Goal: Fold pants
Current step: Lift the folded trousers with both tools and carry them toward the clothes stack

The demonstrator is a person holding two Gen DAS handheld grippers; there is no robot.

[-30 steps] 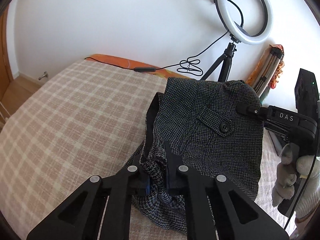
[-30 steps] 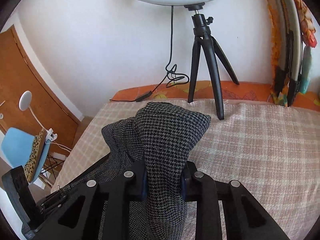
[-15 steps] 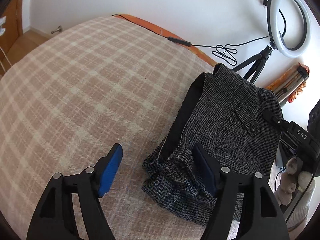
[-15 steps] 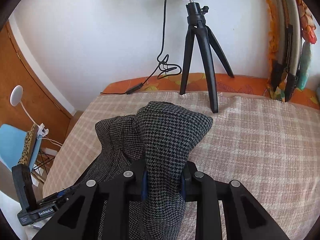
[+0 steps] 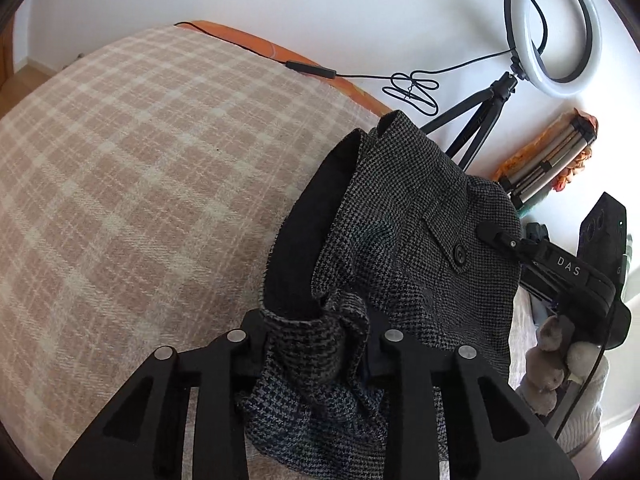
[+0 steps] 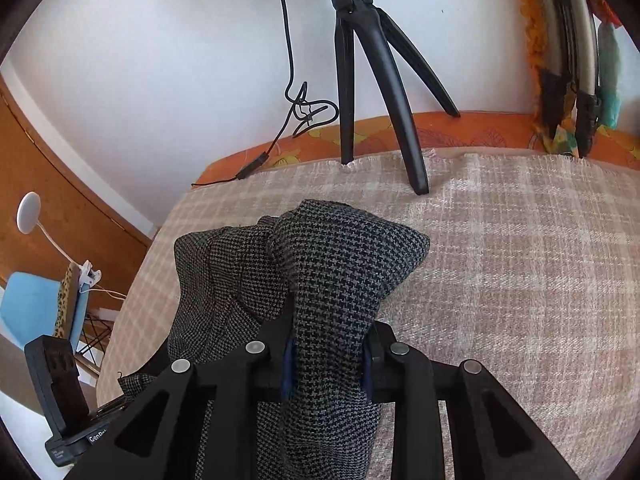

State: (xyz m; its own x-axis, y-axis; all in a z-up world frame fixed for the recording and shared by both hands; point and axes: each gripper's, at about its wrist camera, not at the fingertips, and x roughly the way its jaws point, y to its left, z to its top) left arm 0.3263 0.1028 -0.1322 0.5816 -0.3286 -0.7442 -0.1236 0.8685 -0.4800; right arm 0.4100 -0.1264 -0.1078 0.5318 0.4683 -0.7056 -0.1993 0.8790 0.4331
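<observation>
Woollen houndstooth pants lie bunched on the bed. Left hand-held gripper and right hand-held gripper each clamp a fold. Fabric appears thick, soft, limp; grip hems or waistband.

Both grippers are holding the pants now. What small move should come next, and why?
Probably lift both together a little and draw the pants out flat over the checked blanket. The left gripper and right gripper each have their jaws closed on bunched cloth, and the fabric between them is crumpled, not yet smooth enough to fold.
</observation>
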